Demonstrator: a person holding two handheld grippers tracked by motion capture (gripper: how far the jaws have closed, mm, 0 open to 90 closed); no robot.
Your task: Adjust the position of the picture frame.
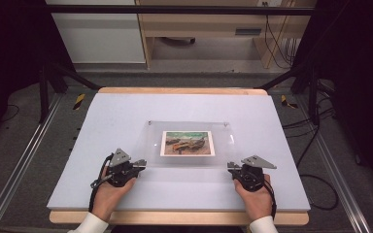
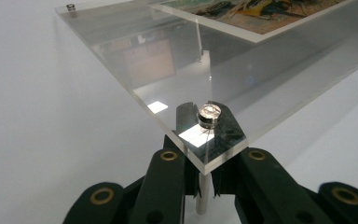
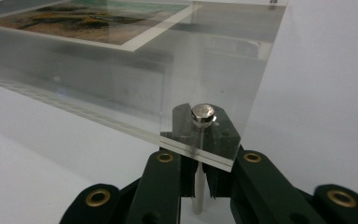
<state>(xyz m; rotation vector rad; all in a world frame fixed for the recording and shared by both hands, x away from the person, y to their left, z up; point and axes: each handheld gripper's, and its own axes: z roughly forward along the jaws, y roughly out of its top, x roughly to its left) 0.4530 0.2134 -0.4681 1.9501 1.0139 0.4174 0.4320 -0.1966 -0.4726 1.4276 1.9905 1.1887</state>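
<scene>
You have each gripper clamped on a thin metal standoff leg under a near corner of the clear acrylic frame [image 1: 189, 141]: the left gripper [image 1: 138, 165] has its jaws nearly shut around the left leg [image 2: 204, 196] at about 7 o'clock of the frame, and the right gripper [image 1: 231, 168] has its jaws closed likewise on the right leg [image 3: 196, 191] at about 5 o'clock. The biggest risk, as I judge it, is the smooth, narrow legs slipping or twisting between the pads, because each grip bears on a small round post rather than on the panel itself; if one hand dips faster than the other, the sheet could tilt and a far corner could knock the white table mat [image 1: 102, 126]. A sideways pull between your two hands could also strain the legs where the silver caps [image 2: 209, 114] pin them through the acrylic. Keep both hands level and matched. The frame itself sits near the middle of the mat, slightly toward you, a transparent rectangular panel made of two sheets with polished edges and a small capped bolt at each corner. A colourful landscape print [image 1: 188, 143] with a white border lies sandwiched at its centre, in greens, ochres and dark browns. The acrylic looks glossy and picks up reflections.
</scene>
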